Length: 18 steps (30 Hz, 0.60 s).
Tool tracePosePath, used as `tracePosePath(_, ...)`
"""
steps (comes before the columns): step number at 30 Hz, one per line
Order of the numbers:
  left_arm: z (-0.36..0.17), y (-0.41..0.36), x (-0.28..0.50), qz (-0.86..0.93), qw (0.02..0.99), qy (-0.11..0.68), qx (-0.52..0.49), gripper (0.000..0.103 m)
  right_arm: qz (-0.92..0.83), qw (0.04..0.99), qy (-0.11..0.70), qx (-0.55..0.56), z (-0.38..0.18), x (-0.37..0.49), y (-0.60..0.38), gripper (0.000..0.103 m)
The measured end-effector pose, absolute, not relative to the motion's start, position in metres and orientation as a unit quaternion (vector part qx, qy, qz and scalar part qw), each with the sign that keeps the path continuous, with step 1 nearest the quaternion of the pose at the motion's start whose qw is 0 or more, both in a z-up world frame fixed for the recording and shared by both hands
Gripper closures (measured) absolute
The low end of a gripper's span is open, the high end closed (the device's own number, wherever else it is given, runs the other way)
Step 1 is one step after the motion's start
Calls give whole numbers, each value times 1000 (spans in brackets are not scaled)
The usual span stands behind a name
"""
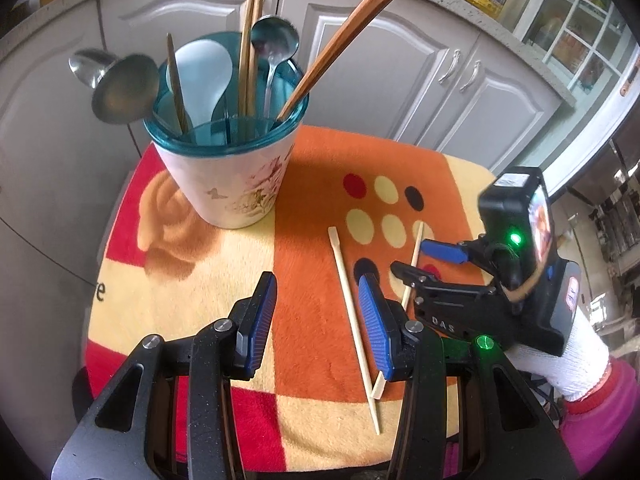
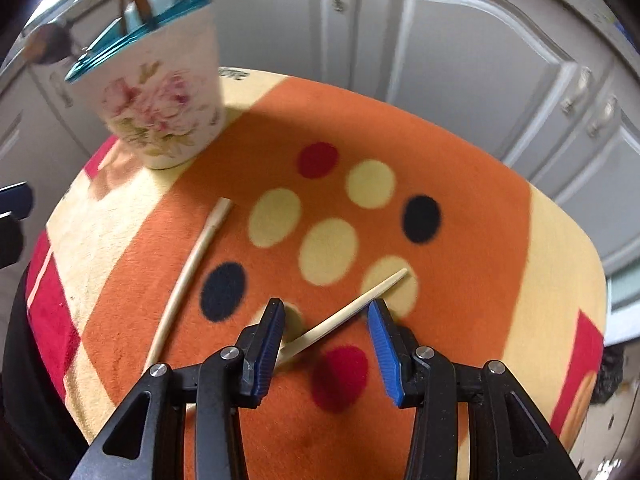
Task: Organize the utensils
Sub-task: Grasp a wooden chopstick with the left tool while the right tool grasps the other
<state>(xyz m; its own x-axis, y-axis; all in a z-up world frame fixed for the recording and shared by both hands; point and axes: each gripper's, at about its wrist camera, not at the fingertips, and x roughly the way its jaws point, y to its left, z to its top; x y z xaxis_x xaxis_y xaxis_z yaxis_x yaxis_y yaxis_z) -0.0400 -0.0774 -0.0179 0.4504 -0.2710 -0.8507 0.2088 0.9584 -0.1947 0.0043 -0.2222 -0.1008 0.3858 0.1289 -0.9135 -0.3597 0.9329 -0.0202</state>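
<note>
Two pale wooden chopsticks lie loose on the orange, cream and red plush cloth (image 1: 320, 184) covering the small round table. The longer chopstick (image 1: 354, 320) lies just inside the left gripper (image 1: 320, 316), whose jaws stand spread and hold nothing. The second chopstick (image 2: 344, 314) lies between the spread jaws of the right gripper (image 2: 326, 344), pads clear of it. The white floral utensil cup with a teal rim (image 1: 228, 172) stands near the cloth's far-left edge, well apart from both chopsticks, leaving open cloth between.
</note>
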Motion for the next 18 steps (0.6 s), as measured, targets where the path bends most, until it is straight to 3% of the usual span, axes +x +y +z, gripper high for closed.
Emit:
tracePosePath(10,-33,-90,-30,-146,842,520,-18,61,254,778,525,-234,-95,-28,-243,61)
tracePosePath(14,-45,-100,-24,-151,832,533,-12,61,223,780,551,-195,-93,-28,-273,61)
tracePosePath(18,-57,-112,-13,-156,824,544,-1,61,189,791,577,-78,-88,-26,-308,61)
